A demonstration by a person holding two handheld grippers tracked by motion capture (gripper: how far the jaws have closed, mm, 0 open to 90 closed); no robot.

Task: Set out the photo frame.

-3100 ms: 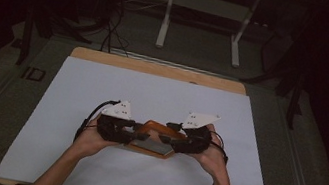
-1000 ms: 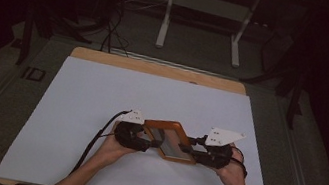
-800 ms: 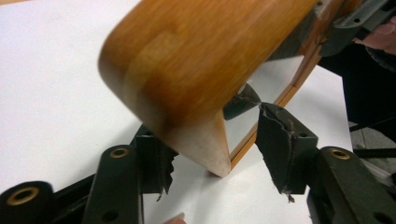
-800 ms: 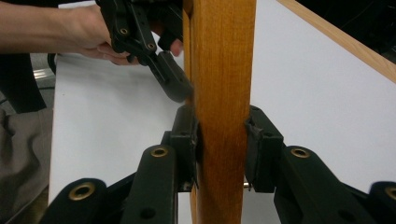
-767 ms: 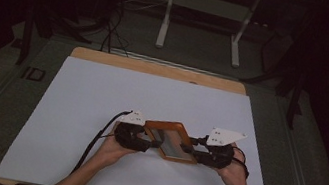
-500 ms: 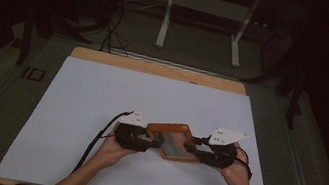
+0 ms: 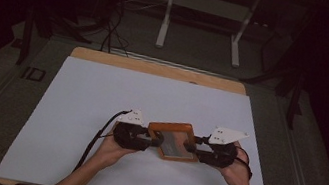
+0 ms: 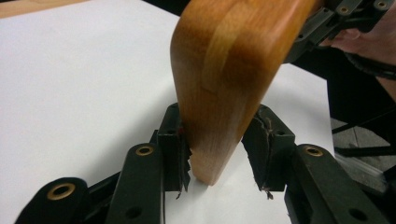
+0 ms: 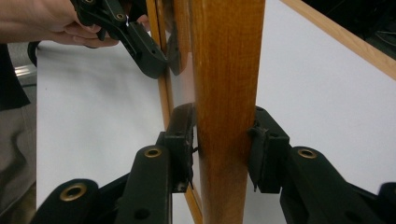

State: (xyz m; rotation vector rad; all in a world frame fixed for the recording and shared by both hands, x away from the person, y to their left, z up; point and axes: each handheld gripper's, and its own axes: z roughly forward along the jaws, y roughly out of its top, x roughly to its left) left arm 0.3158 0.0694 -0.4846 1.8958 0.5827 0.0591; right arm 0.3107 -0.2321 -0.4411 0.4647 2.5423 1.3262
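A small wooden frame (image 7: 172, 126) with a grey glassy panel is held just above the white sheet, between my two grippers. My left gripper (image 7: 156, 142) takes its left edge. In the left gripper view the rounded wooden frame (image 8: 224, 70) stands between the pads of the left gripper (image 8: 217, 149), whose jaws have just been closing and now touch the wood. My right gripper (image 7: 190, 148) grips the opposite edge. In the right gripper view, both pads of the right gripper (image 9: 222, 149) press on the upright frame edge (image 9: 226, 70). The left gripper (image 9: 140, 46) holds the far side.
A white sheet (image 7: 101, 92) covers the table, with a wooden strip (image 7: 156, 68) along the far edge. The left gripper's black cable (image 7: 93, 141) trails toward the front. A metal stand (image 7: 202, 23) is on the dark floor beyond the table.
Since three seconds ago, both hands and the frame have shifted to the right. Over the last second the hands have barely moved, and the left gripper has drawn in on the frame's edge.
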